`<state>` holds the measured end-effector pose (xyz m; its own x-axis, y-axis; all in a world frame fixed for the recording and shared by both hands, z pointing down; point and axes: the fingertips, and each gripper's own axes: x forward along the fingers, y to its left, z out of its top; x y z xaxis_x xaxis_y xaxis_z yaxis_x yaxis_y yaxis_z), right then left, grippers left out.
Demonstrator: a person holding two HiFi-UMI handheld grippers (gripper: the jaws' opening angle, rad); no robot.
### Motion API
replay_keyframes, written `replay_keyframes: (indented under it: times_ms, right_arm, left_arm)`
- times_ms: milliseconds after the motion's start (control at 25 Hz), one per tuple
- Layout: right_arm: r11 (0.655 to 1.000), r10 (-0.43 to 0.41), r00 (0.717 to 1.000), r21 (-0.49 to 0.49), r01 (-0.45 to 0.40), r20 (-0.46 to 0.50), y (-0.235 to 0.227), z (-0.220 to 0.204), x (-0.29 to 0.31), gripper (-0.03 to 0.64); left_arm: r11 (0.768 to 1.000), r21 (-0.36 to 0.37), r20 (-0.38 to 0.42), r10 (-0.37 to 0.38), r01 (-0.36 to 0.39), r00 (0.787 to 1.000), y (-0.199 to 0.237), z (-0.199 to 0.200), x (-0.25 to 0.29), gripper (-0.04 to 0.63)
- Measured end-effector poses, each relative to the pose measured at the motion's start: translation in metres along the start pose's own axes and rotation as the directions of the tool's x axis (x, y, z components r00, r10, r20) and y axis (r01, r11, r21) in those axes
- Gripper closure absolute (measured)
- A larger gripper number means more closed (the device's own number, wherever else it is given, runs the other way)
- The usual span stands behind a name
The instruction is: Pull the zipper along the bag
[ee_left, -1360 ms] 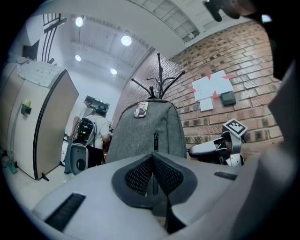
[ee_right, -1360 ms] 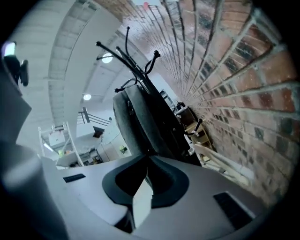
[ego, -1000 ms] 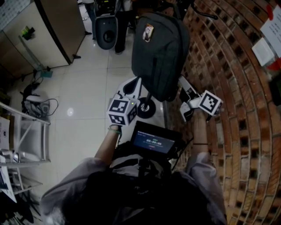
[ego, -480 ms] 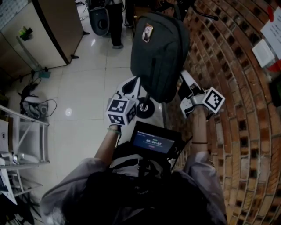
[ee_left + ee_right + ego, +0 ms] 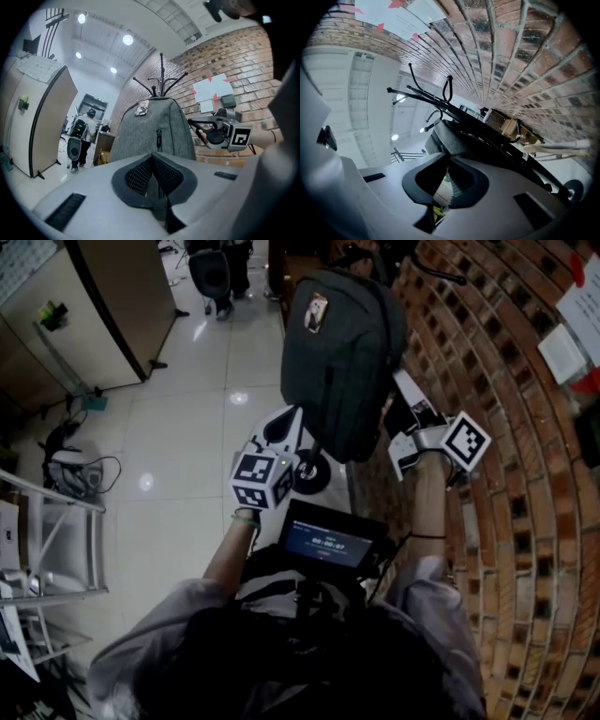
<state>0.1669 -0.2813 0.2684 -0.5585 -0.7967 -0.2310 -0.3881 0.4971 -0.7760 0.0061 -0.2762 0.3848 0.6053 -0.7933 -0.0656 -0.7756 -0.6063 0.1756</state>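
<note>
1. Hanging from a black metal coat stand [image 5: 161,77] beside the rough brick wall [image 5: 511,521], the grey woven bag [image 5: 342,362] sags, rounded.
2. Left hand-held gripper [image 5: 284,426] pinches its bottom edge.
3. Right hand-held gripper [image 5: 403,395], jaws pressed nearly together after just easing wider, sits beside its wall-facing side.

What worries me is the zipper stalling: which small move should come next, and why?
Probably draw the right gripper a little way up the right side of the bag. Its jaws are together at that edge about midway up, with more side above, and the left gripper looks clamped on the bag's lower left, steadying it. The zipper pull cannot be made out.
</note>
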Motion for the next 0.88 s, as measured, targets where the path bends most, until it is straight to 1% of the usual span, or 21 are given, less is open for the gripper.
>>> replay_keyframes:
  times_ms: [80, 320, 520, 640, 880]
  right_arm:
    - [1.000, 0.004, 1.000, -0.009, -0.004, 0.002, 0.004, 0.004, 0.003, 0.601]
    - [1.000, 0.018, 1.000, 0.003, -0.018, 0.023, 0.010, 0.010, 0.007, 0.598]
    - [1.000, 0.008, 1.000, -0.022, -0.007, 0.023, 0.014, 0.013, 0.007, 0.598]
    - [1.000, 0.002, 1.000, -0.016, -0.002, 0.030, 0.014, 0.016, 0.007, 0.597]
    - [1.000, 0.020, 0.999, 0.023, -0.021, 0.040, 0.016, 0.020, 0.012, 0.597]
  left_arm:
    - [1.000, 0.001, 0.000, -0.005, 0.005, 1.000, -0.001, 0.000, 0.001, 0.589]
    - [1.000, 0.003, -0.001, -0.010, 0.010, 1.000, -0.002, 0.000, 0.002, 0.589]
    - [1.000, 0.010, -0.003, -0.017, 0.017, 1.000, -0.004, 0.002, 0.002, 0.589]
    - [1.000, 0.015, -0.006, -0.020, 0.020, 1.000, -0.006, 0.002, 0.004, 0.589]
    - [1.000, 0.011, -0.005, -0.014, 0.014, 1.000, -0.006, 0.003, 0.005, 0.589]
